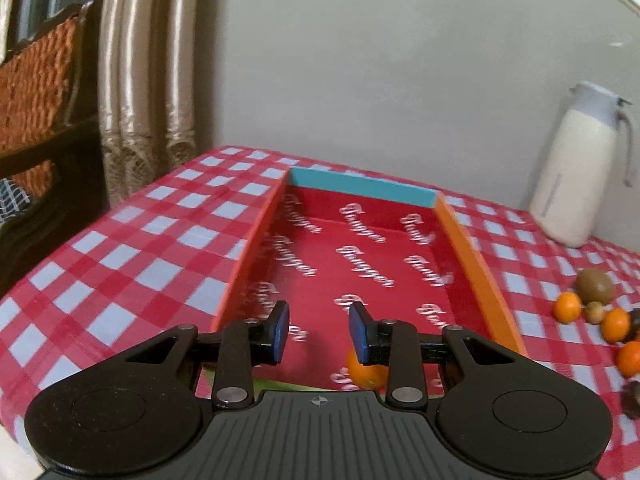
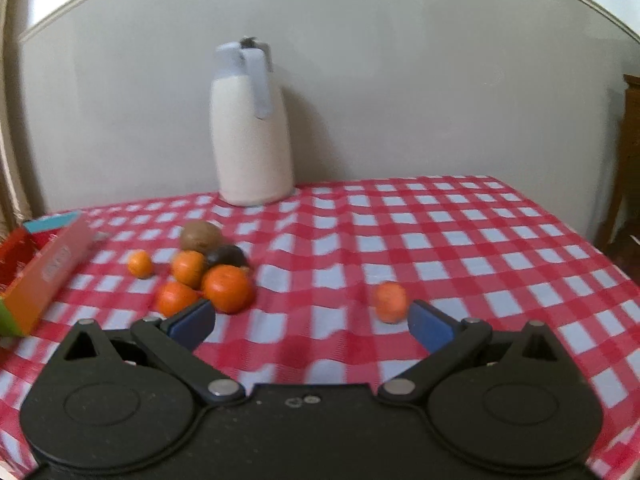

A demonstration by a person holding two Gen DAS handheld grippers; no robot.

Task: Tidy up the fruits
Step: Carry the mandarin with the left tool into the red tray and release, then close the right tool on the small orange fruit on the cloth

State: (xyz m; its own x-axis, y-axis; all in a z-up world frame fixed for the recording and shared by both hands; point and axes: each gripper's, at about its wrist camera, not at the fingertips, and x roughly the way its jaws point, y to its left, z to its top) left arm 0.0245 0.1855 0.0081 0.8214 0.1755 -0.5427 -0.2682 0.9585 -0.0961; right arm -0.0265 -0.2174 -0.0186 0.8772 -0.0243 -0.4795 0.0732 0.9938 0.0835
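One mandarin (image 1: 362,372) lies in the red box (image 1: 476,264) at lower centre beneath the left gripper (image 1: 319,332), both jaws gaping empty, while the fruit pile (image 2: 200,268) left of the right gripper (image 2: 311,320) awaits.

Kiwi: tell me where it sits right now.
In the right wrist view the kiwi lies on the checked tablecloth left of centre, at the back of the fruit cluster, just in front of the white jug.
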